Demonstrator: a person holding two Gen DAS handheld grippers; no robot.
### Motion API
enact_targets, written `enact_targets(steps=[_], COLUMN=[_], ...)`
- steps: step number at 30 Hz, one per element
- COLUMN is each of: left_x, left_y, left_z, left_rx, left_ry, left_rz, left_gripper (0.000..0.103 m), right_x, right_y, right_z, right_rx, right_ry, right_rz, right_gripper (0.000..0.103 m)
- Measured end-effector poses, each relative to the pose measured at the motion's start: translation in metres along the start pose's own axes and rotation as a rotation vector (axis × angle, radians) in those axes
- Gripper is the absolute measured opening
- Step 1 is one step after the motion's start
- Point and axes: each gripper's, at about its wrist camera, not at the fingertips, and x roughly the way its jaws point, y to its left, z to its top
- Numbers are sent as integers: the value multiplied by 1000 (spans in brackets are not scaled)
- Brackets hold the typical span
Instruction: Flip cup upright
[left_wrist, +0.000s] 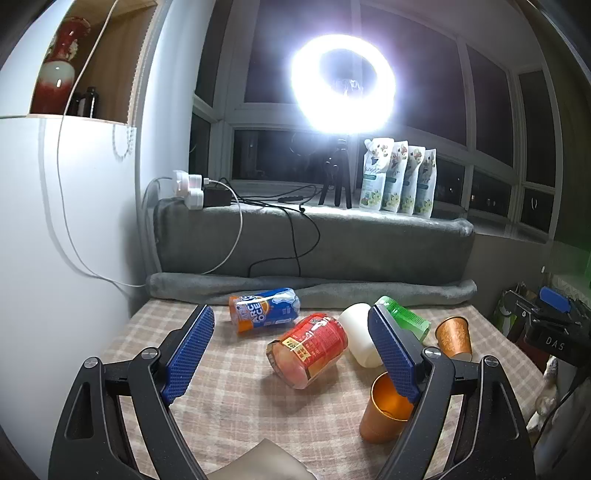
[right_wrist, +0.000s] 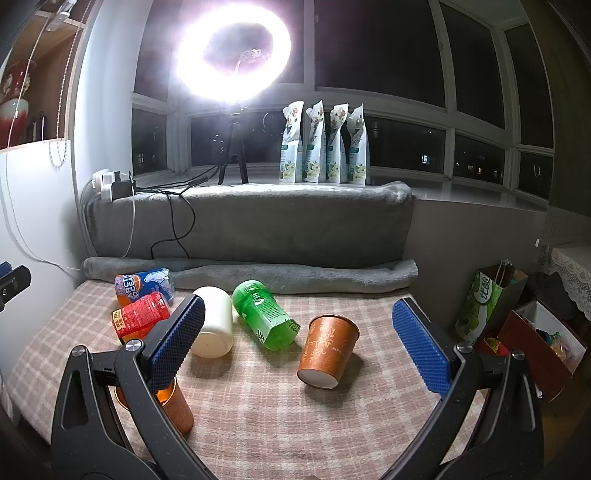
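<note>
1. While both tools hover above the checked tablecloth (right_wrist: 258, 398), the left gripper (left_wrist: 291, 354) stands released, its blue pads wide apart and holding nothing.
2. Left of the patterned paper cup (right_wrist: 327, 350), the landmark here, an orange metal cup (left_wrist: 384, 413) stands mouth-up, just beside the left gripper's right pad.
3. Also left of that cup lie a red can (right_wrist: 142, 317), a blue-orange can (right_wrist: 146, 282), a white cup (right_wrist: 214, 321) and a green bottle (right_wrist: 266, 314), all on their sides.
4. The patterned paper cup rests tipped over, its white base toward the camera and its open rim pointing away, its long axis running roughly along the fingers' line.
5. The right gripper (right_wrist: 299, 347) is likewise spread and empty; the cup lies ahead between its pads, touching neither.
6. Judging by this, the right hand is nearer, so the grasp likely falls to it.
</note>
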Motion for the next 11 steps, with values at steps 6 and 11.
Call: enact_targets(steps=[6, 11], left_x=[1, 1], left_y=[-1, -1], left_z=[-1, -2], left_rx=[-1, 0], left_ry=[-2, -2], left_rz=[1, -1], left_gripper=[85, 85], right_x=[1, 2], right_y=[1, 1], right_z=[0, -1], right_rx=[-1, -2], right_ry=[2, 2], right_rz=[1, 2], right_gripper=[103, 103])
